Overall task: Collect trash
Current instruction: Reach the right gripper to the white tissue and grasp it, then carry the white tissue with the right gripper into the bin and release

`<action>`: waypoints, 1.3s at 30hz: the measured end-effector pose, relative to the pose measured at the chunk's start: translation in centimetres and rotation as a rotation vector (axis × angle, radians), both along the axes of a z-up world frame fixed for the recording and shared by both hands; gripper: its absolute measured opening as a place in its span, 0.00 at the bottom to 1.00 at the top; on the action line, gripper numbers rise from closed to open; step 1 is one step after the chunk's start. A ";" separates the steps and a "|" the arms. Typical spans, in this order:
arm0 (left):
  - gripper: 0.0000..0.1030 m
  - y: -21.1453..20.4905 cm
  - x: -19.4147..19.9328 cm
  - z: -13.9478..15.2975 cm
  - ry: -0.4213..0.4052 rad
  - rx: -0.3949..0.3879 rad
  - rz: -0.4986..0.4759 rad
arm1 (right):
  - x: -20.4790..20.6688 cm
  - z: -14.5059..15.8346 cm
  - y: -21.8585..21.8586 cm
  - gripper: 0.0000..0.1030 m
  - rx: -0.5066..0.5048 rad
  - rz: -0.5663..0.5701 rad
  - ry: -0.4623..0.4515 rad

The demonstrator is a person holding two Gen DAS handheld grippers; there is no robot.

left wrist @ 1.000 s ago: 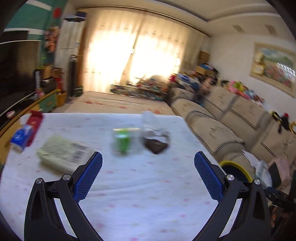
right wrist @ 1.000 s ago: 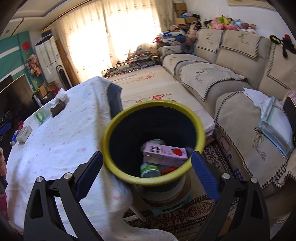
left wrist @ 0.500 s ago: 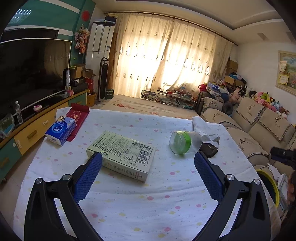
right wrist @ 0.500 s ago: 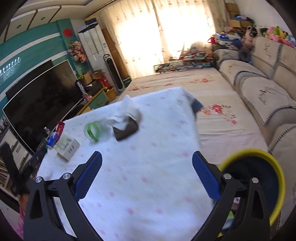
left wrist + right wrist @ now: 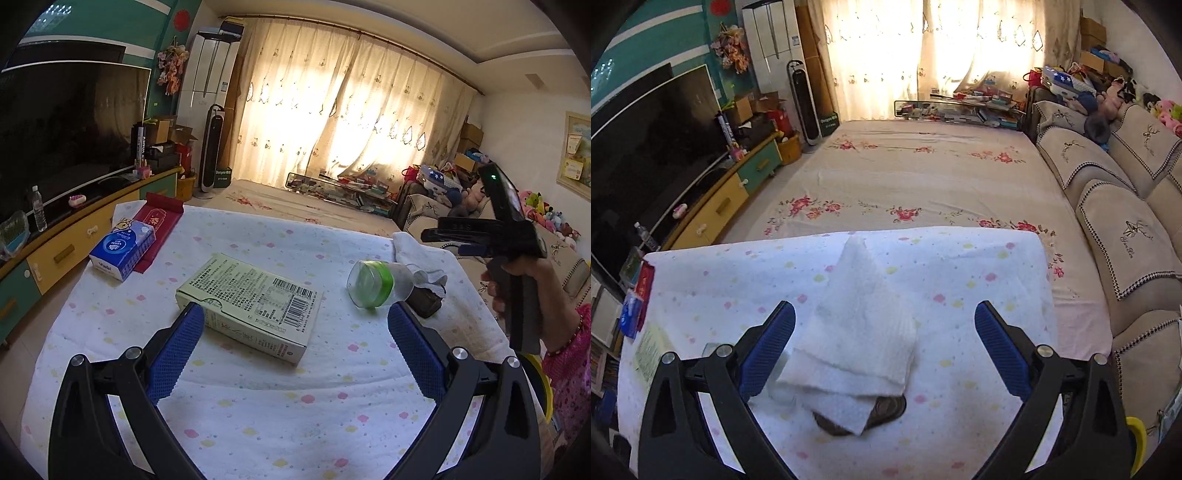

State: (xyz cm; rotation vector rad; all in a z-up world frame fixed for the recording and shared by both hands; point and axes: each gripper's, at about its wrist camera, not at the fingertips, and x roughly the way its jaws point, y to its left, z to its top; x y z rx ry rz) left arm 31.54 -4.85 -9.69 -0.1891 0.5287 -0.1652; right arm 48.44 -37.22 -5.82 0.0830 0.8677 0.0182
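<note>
One carton (image 5: 251, 302), one bottle (image 5: 373, 282), one tissue (image 5: 862, 325) (both hand-held grippers gape empty).

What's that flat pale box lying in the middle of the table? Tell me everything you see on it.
The flat pale yellow-green cardboard box lies closed, broad face up, on the dotted white tablecloth. Its top is covered in fine print, too small to read, with two black barcodes near its right end. It sits askew, one corner close by the left gripper's blue finger. Nothing rests on it; the open fingers grip nothing.
</note>
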 end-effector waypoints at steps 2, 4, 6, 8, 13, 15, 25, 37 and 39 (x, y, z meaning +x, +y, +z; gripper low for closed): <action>0.95 -0.1 0.1 0.0 0.003 -0.001 -0.005 | 1.9 -0.6 0.4 0.89 -0.009 -0.012 0.038; 0.95 -0.2 0.3 -0.1 0.004 -0.001 -0.005 | 3.5 -1.4 1.0 0.83 -0.024 -0.010 0.080; 0.95 -0.3 0.3 -0.1 0.006 -0.005 -0.009 | 4.5 -2.1 1.7 0.76 -0.042 -0.004 0.117; 0.95 -0.2 0.4 -0.1 0.007 -0.008 -0.009 | 5.6 -2.8 2.5 0.68 -0.049 0.004 0.160; 0.95 -0.3 0.4 -0.1 0.008 -0.014 -0.009 | 5.8 -3.6 3.2 0.20 -0.058 0.010 0.193; 0.95 -0.3 0.5 -0.2 0.010 -0.014 -0.010 | 5.5 -3.4 3.2 0.08 -0.044 0.016 0.189; 0.95 -0.7 0.3 -0.2 0.002 0.010 -0.017 | -0.7 2.5 2.8 0.07 0.063 0.111 0.085; 0.95 -1.0 0.1 -0.4 -0.004 0.039 -0.020 | -17.4 7.8 -5.7 0.07 0.136 0.142 -0.063; 0.95 -1.1 0.0 -0.4 -0.005 0.047 -0.020 | -19.9 7.6 -7.8 0.08 0.134 0.109 -0.074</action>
